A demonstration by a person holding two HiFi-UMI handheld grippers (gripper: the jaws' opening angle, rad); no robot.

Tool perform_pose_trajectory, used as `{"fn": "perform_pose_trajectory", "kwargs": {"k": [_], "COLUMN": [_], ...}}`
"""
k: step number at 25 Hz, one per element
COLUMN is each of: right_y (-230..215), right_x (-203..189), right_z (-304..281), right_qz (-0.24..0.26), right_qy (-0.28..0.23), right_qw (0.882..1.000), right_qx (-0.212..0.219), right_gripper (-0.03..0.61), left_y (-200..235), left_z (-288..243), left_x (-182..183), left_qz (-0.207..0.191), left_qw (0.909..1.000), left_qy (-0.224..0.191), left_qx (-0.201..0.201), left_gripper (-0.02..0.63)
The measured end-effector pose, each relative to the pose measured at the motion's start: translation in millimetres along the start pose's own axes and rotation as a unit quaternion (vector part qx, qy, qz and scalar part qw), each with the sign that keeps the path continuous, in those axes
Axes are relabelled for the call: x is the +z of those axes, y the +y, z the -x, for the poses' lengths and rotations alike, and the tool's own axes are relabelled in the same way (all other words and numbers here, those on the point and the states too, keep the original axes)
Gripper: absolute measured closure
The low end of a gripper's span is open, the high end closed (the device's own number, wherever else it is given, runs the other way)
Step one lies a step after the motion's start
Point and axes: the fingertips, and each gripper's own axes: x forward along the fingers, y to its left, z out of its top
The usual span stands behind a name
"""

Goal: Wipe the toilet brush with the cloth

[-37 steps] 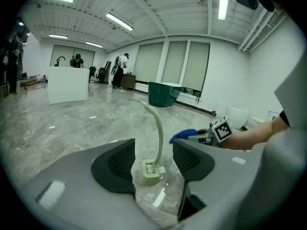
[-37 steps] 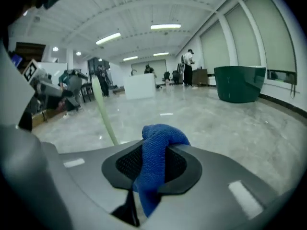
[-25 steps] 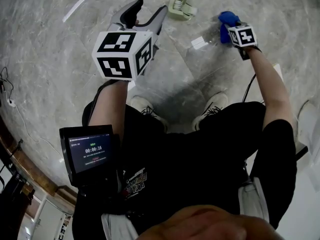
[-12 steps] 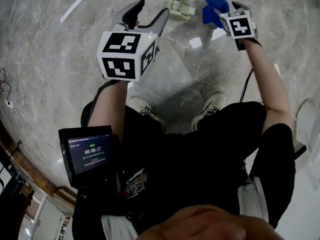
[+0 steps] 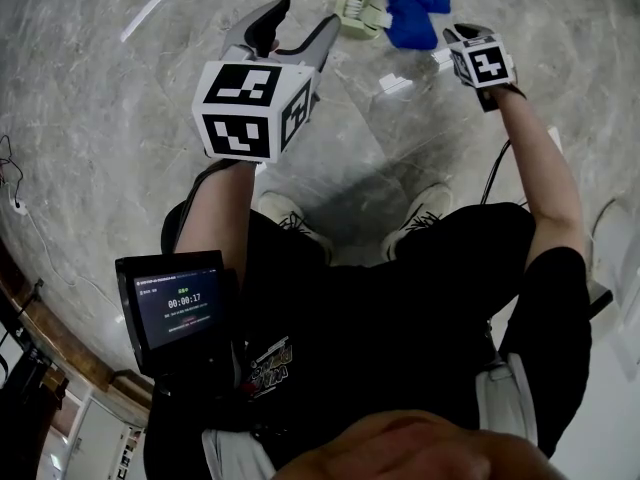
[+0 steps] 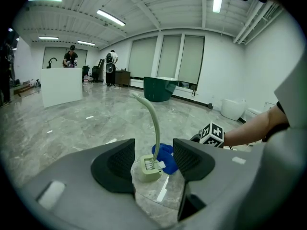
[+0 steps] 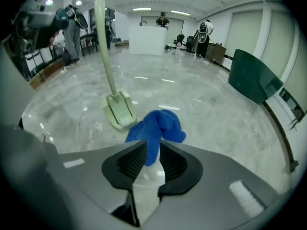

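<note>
1 step looks done: the right gripper [image 7: 152, 153], jaws just closing, clamps the cloth [image 7: 160, 123]. The left gripper [image 6: 153, 150] gapes empty. The toilet brush [image 7: 106, 51] on the floor [image 7: 206, 104] awaits wiping.

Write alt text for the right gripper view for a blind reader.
The right gripper, its jaws having just closed further, pinches a blue cloth that bunches up beyond them. Behind the cloth a pale green toilet brush stands on the grey marble floor, its handle rising toward the top.
</note>
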Motion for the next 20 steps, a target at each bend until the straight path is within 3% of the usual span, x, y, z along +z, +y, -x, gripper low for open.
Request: {"fn": "perform_pose_trajectory", "kwargs": {"k": [4, 7, 10, 16, 20], "right_y": [57.6, 111.1, 142.7, 168.1, 167.8], "right_x": [55.4, 101.8, 136.1, 153.9, 146.3], "right_z": [25.2, 59.8, 92.8, 123.2, 127.9], "right_qz": [0.049, 0.087, 0.097, 0.052, 0.043], "right_qy": [-0.064, -0.115, -0.155, -0.17, -0.166], "right_qw": [0.995, 0.983, 0.973, 0.965, 0.967], "right_qx": [0.063, 0.118, 0.143, 0.191, 0.19], "right_gripper": [0.575, 0.577, 0.577, 0.577, 0.577], "left_y": [-2.6, -5.3, -7.0, -6.6, -16.4], "left_z": [-2.9, -3.5, -4.3, -2.6, -1.9], "left_x": [-1.6, -1.5, -2.7, -4.7, -13.5], "left_qz": [-0.003, -0.011, -0.022, -0.005, 0.047], "left_qw": [1.0, 0.9999, 0.9997, 0.9999, 0.9983], "left_qy": [0.004, 0.003, 0.007, 0.012, 0.028], "left_qx": [-0.002, -0.003, -0.001, 0.001, -0.02], "left_gripper": [0.363, 0.357, 0.364, 0.371, 0.388]}}
